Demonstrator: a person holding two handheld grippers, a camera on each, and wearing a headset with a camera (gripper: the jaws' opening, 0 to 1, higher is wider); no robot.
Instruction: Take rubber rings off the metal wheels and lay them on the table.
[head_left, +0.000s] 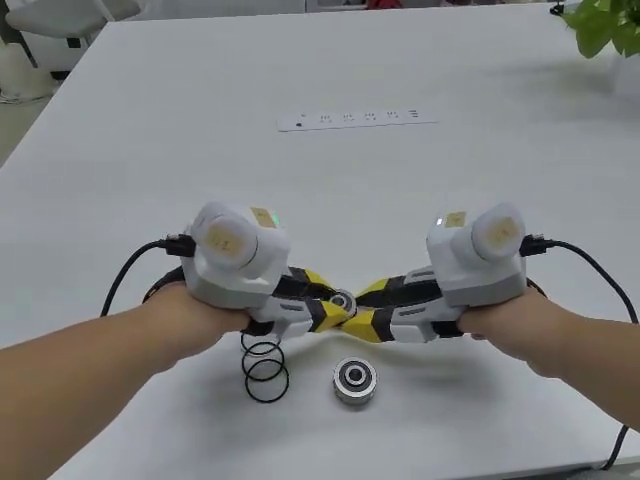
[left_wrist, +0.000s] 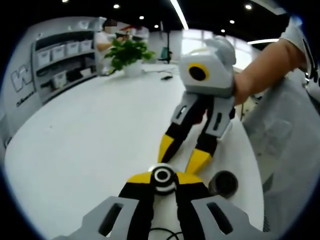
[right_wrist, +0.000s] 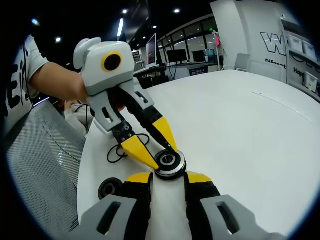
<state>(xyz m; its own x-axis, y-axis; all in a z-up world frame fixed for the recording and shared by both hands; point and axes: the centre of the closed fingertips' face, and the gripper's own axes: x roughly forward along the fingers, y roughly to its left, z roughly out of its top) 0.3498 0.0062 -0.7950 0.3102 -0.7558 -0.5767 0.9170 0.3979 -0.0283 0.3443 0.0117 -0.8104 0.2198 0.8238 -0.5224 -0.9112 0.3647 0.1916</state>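
Observation:
A small metal wheel (head_left: 343, 301) with a black rubber ring on its rim is held above the table where both grippers meet. My left gripper (left_wrist: 163, 179) is shut on this wheel (left_wrist: 163, 176). From the opposite side my right gripper (right_wrist: 169, 178) has its yellow tips on either side of the same wheel (right_wrist: 169, 162); whether they press on it is unclear. A second metal wheel (head_left: 354, 381) lies flat on the table below the grippers. Loose black rubber rings (head_left: 265, 366) lie on the table left of it.
A white power strip (head_left: 356, 119) lies across the middle of the white table (head_left: 420, 180). A potted plant (head_left: 605, 25) stands at the far right corner. Black cables run from both grippers over the table's near part.

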